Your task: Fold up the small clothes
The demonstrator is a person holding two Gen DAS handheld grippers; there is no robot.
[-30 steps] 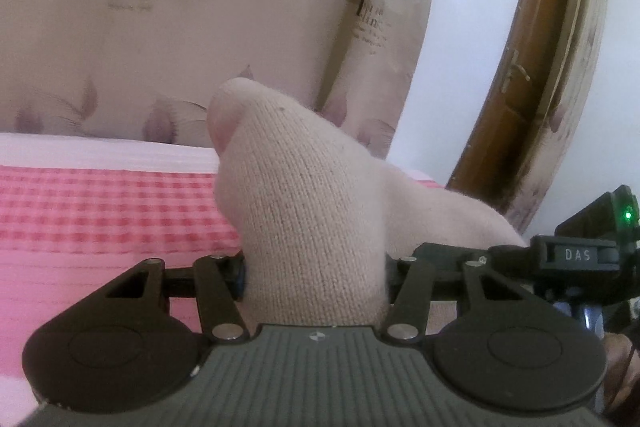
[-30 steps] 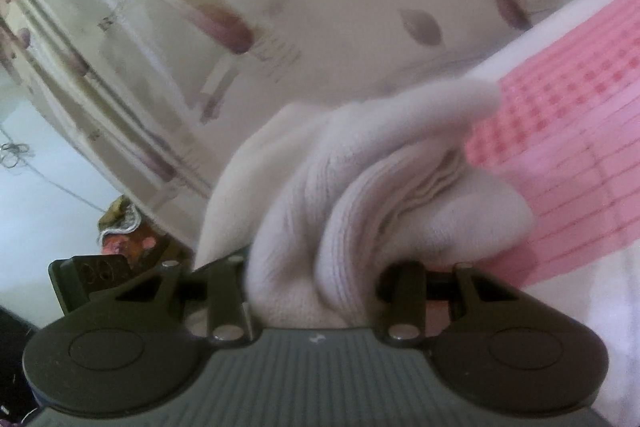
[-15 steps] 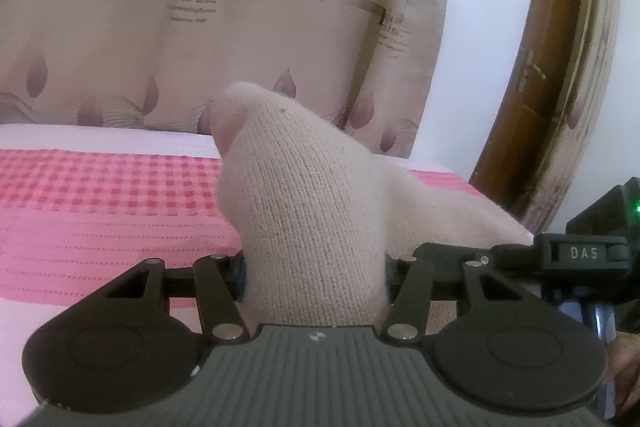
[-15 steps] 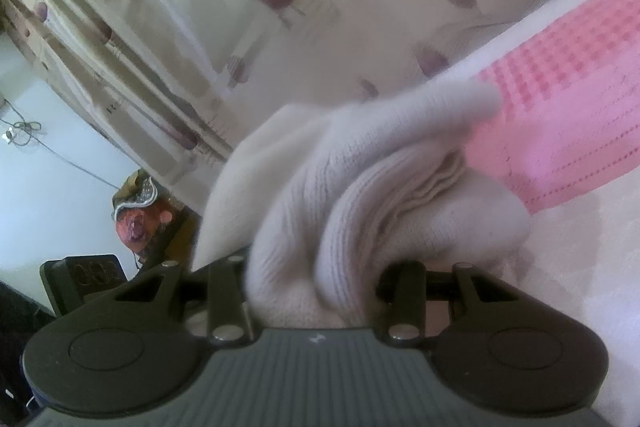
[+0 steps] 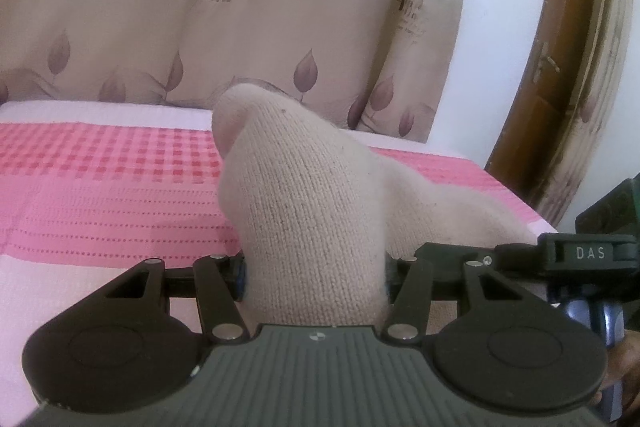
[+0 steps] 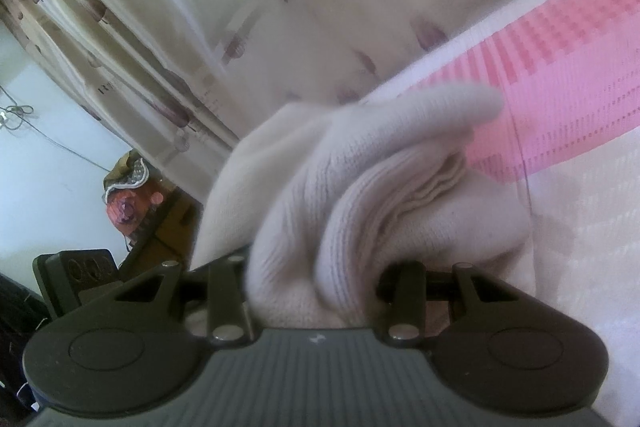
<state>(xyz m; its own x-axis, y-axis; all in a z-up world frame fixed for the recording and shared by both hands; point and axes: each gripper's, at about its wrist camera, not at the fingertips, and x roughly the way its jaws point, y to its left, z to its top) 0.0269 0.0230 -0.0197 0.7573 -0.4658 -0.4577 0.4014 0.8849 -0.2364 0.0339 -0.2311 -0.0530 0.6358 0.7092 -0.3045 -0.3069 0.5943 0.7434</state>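
Above the pink bedspread point(image 5: 100, 195), both grippers' jaws clamp the beige sock point(image 5: 312, 227).

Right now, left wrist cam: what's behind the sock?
Behind the sock: pink checked bedcover, then a leaf-print curtain. The sock fills the left gripper and hides the fingertips and the cover straight ahead.

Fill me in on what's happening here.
A person is working with two hand-held grippers on a small beige knitted garment over a bed with a pink checked cover. The left gripper has its jaws clamped on one bunched end, the right gripper on the ribbed other end. No fold is laid down yet.
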